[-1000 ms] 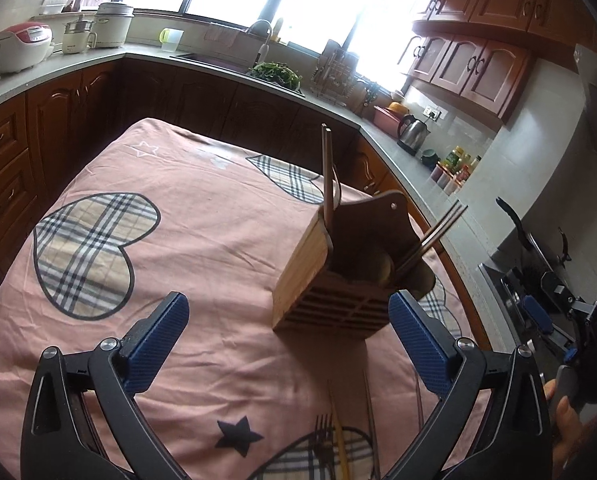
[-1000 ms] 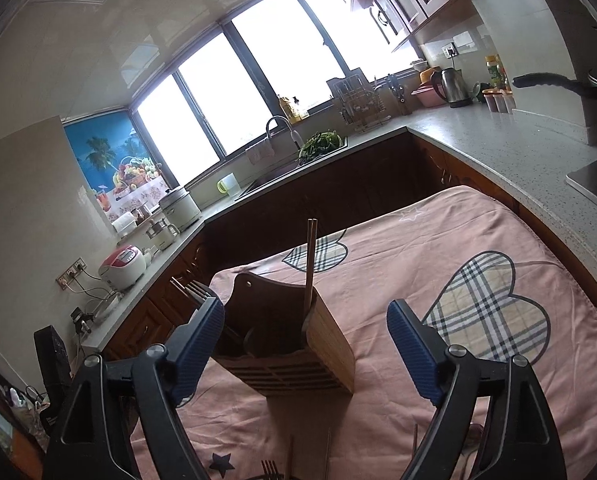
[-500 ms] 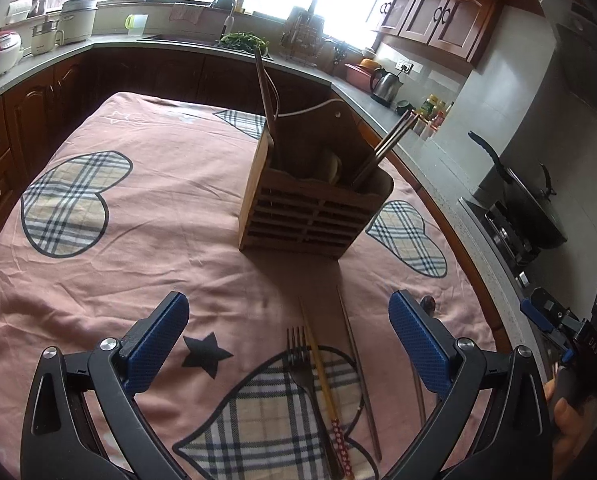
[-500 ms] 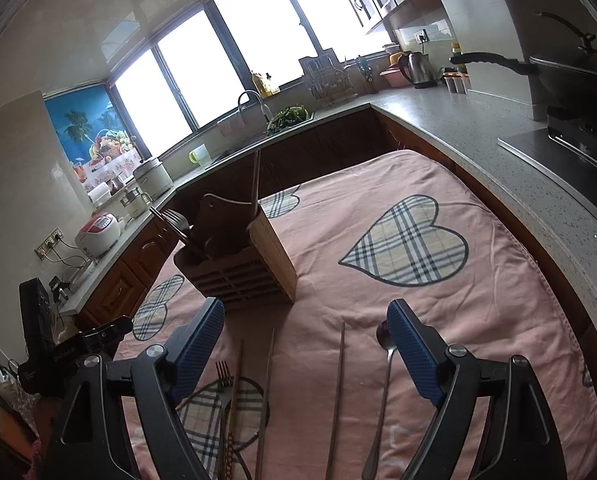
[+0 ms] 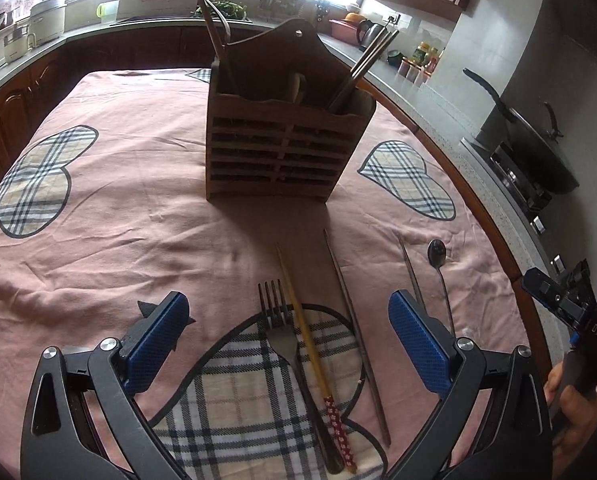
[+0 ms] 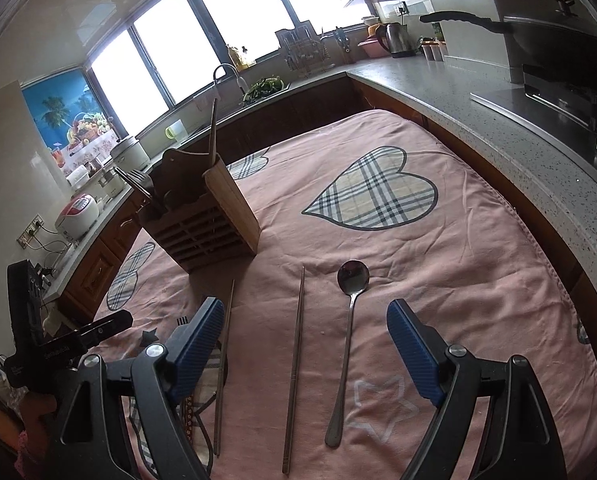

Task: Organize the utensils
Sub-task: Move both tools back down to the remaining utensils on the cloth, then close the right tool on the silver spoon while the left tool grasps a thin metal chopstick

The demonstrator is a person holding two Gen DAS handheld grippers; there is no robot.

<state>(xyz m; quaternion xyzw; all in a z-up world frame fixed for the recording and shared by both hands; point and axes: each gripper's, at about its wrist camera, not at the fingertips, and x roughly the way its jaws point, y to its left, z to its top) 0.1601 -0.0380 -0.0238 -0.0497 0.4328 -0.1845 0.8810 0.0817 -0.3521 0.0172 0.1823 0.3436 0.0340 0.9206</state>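
A slatted wooden utensil holder (image 5: 282,148) (image 6: 206,220) stands upright on the pink cloth, with chopsticks and a spoon sticking out of it. In front of it lie a fork (image 5: 278,320), a wooden chopstick with a red patterned end (image 5: 314,352), two metal chopsticks (image 5: 356,336) (image 6: 296,364) and a metal spoon (image 6: 348,336) (image 5: 438,264). My left gripper (image 5: 288,344) hangs open above the fork and wooden chopstick. My right gripper (image 6: 304,344) hangs open above a metal chopstick and the spoon. Neither touches anything.
The pink tablecloth (image 6: 438,272) with plaid hearts covers the table. A kitchen counter (image 6: 498,120) runs close along the right with a pan (image 5: 538,144) on a stove and a kettle (image 6: 396,40). A person's hand (image 5: 574,400) holds the right gripper's handle.
Both grippers have come down and tilted towards the table. The loose utensils in front of the holder have come into full view between the fingers. Both stay open.
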